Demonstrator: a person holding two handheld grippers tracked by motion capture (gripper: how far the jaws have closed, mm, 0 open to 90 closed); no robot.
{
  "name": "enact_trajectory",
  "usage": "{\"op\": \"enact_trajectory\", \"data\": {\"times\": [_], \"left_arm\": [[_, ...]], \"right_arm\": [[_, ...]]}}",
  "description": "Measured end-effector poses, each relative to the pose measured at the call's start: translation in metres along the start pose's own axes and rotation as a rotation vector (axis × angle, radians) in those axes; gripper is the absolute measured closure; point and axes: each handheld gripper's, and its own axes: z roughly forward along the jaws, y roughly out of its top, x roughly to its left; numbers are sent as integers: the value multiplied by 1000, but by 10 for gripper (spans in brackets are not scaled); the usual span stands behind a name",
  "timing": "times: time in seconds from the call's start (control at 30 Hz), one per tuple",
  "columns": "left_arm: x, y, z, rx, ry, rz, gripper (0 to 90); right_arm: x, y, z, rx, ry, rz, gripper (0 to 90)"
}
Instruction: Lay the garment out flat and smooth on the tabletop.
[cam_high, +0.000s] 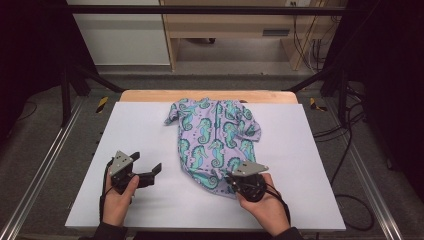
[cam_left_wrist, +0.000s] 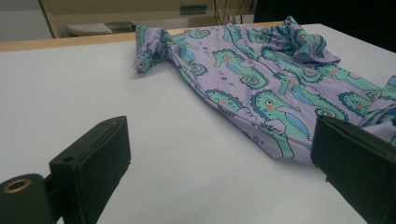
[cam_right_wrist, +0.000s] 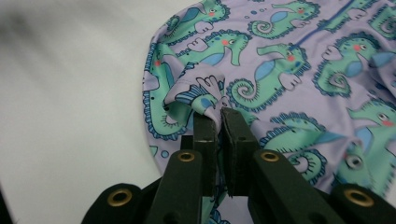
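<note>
A small lilac garment (cam_high: 215, 137) printed with teal seahorses lies rumpled on the white table top (cam_high: 150, 130), stretching from the far middle toward the near right. My right gripper (cam_high: 231, 180) is shut on a fold of the garment (cam_right_wrist: 205, 100) at its near end, the cloth pinched between the two black pads. My left gripper (cam_high: 149, 172) rests in a hand to the left of the cloth, jaws wide apart with nothing between them. In the left gripper view the garment (cam_left_wrist: 261, 79) lies ahead and to the right, beyond the spread jaws.
The table's wooden far edge (cam_high: 210, 95) shows behind the cloth. Metal frame rails (cam_high: 45, 160) run along both sides, and cables (cam_high: 350, 150) lie on the floor at the right. Bare white surface spreads left of the garment and along the near edge.
</note>
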Motion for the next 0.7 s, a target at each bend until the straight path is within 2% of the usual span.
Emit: {"op": "enact_trajectory", "data": {"times": [0.2,0.4,0.53,0.6,0.7], "left_arm": [[-6,0,2,15,-17,10,55],[-16,2,4,35,-53,22,60],[-25,3,6,59,-80,32,78],[-30,3,7,67,-97,33,81],[-39,5,9,82,-115,45,88]], "right_arm": [[0,-12,-34,-6,-24,-5,852],[-5,-25,-55,3,-59,-9,852],[-16,-42,-57,38,-105,5,851],[-23,-53,-53,63,-128,18,851],[-33,-66,-45,78,-140,47,851]]}}
